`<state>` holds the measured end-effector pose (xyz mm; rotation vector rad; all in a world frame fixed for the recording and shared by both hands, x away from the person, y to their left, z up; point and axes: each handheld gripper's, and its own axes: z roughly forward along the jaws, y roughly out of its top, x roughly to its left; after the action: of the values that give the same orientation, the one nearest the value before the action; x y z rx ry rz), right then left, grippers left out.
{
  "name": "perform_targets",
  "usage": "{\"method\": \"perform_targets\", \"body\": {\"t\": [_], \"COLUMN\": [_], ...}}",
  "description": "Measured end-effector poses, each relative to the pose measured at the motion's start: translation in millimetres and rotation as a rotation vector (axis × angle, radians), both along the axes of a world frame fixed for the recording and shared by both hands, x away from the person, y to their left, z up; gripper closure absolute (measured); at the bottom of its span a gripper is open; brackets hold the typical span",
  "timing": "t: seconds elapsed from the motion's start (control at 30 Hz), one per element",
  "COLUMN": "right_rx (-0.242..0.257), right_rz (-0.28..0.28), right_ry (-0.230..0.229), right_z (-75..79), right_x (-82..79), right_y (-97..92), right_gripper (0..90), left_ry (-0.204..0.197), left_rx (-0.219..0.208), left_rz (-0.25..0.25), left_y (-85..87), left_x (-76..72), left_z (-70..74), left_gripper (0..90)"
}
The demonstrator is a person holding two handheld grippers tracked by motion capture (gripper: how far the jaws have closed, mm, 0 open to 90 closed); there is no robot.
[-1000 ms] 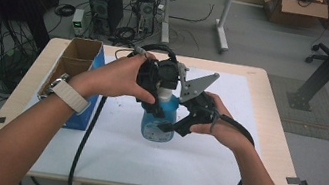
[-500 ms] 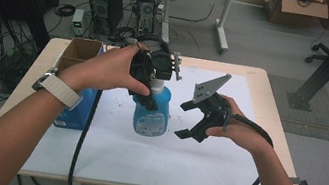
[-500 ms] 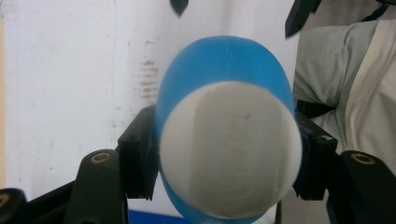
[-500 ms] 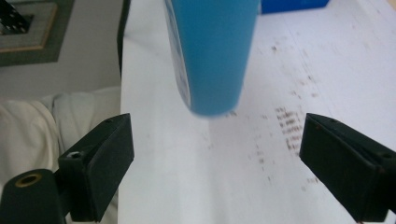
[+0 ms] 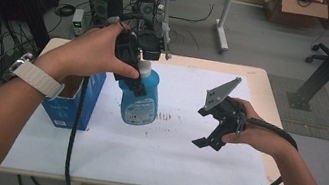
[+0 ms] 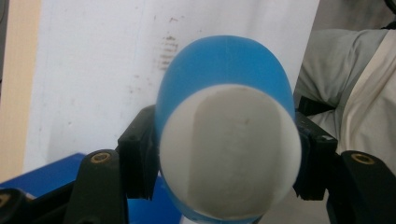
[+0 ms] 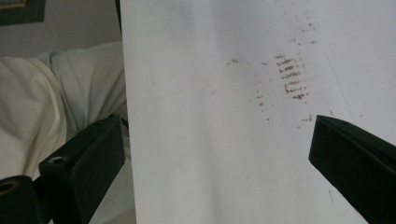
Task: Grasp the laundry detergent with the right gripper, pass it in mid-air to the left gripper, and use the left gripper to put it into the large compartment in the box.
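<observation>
A blue bottle (image 5: pixel 141 103) with a white cap hangs upright just above the white sheet (image 5: pixel 166 159), close to the blue box. My left gripper (image 5: pixel 138 79) is shut on its neck from above. In the left gripper view the white cap (image 6: pixel 229 161) and blue shoulder (image 6: pixel 224 65) sit clamped between the two black jaws. My right gripper (image 5: pixel 203 127) is held to the bottle's right, apart from it and open. In the right gripper view its jaws (image 7: pixel 215 158) stand wide apart over the white sheet (image 7: pixel 196 140), with nothing between them.
An open blue cardboard box (image 5: pixel 72 102) stands at the table's left, touching or nearly touching the bottle. Brown smudges (image 5: pixel 164 117) mark the sheet beside the bottle. The wooden table edge (image 5: pixel 272 105) runs along the right. Cables trail from both grippers.
My right gripper has let go of the bottle and drawn away to the right. My left gripper has lifted the bottle and carried it left toward the blue box.
</observation>
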<state>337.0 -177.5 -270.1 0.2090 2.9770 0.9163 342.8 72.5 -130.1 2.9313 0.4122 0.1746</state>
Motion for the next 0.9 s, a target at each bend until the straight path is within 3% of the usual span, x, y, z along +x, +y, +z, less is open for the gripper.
{"method": "perform_targets", "body": {"t": [0.27,0.53,0.9], "right_rx": [-0.050,-0.113,-0.124], "right_rz": [-0.021,-0.028,-0.037], "right_ry": [-0.036,-0.041,-0.063], "right_z": [5.8,6.7,8.6], "right_x": [-7.0,-12.2,-17.5], "right_y": [-7.9,-18.8,-29.7], "right_gripper": [4.8,5.4,5.7], "left_ry": [0.023,0.034,0.028], "left_rx": [0.046,0.050,0.070], "left_rz": [0.113,0.309,0.615], "left_y": [13.5,35.3,59.0], "left_x": [-0.9,2.1,9.9], "left_z": [19.3,43.3,63.2], "left_gripper": [37.9,37.9,37.9]}}
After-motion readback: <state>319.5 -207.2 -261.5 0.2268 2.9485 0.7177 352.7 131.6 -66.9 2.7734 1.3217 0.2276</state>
